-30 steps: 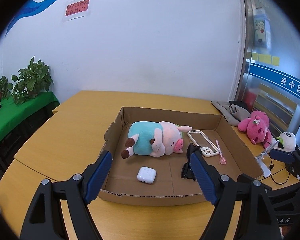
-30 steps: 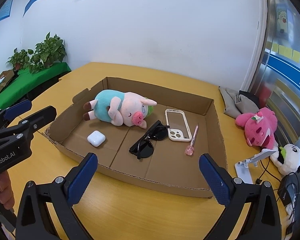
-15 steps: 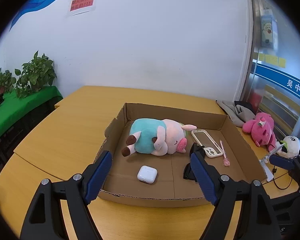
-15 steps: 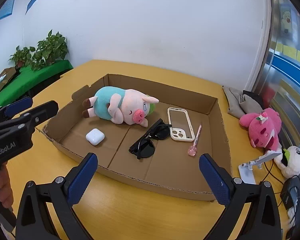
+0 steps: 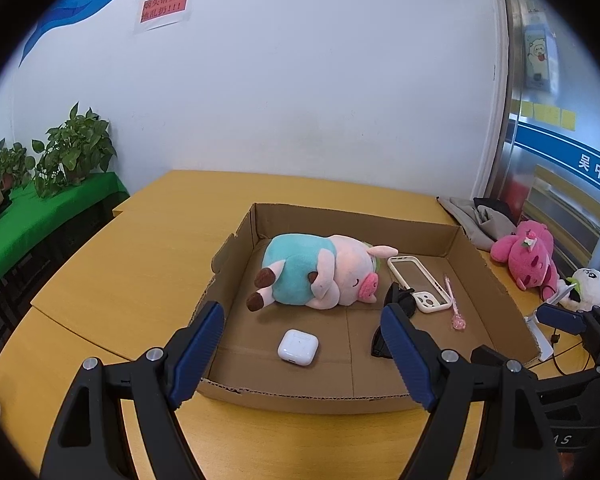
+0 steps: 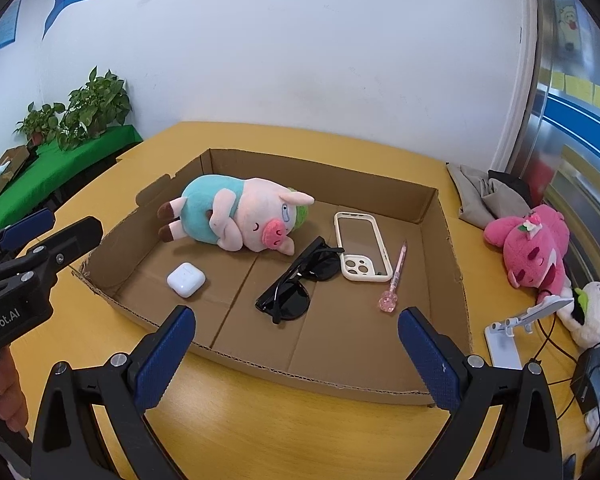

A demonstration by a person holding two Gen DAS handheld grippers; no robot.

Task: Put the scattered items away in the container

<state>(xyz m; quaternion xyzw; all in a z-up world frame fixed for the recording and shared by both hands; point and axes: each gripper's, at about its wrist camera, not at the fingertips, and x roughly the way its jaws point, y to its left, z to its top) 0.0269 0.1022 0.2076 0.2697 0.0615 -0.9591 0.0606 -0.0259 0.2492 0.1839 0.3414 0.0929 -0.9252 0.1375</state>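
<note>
A shallow cardboard box [image 6: 450, 256] [image 5: 236, 248] lies on the wooden table. In it lie a pink and teal plush pig [image 6: 236, 216] [image 5: 312, 272], a white earbud case [image 6: 186, 279] [image 5: 298, 347], black sunglasses [image 6: 300, 280] [image 5: 398, 300], a cream phone case [image 6: 362, 252] [image 5: 418, 282] and a pink pen [image 6: 396, 278] [image 5: 452, 300]. My left gripper [image 5: 302, 356] is open and empty above the box's near edge. My right gripper [image 6: 296, 354] is open and empty, also over the near edge.
A pink plush [image 6: 534, 244], a white plush [image 6: 592, 312], a white phone stand [image 6: 512, 330], cables and grey cloth [image 6: 480, 196] lie on the table right of the box. A green-covered table with plants [image 6: 80, 120] stands at the left. A white wall is behind.
Both grippers have drawn back and risen slightly; the box looks a little smaller and farther. Nothing in the box has moved.
</note>
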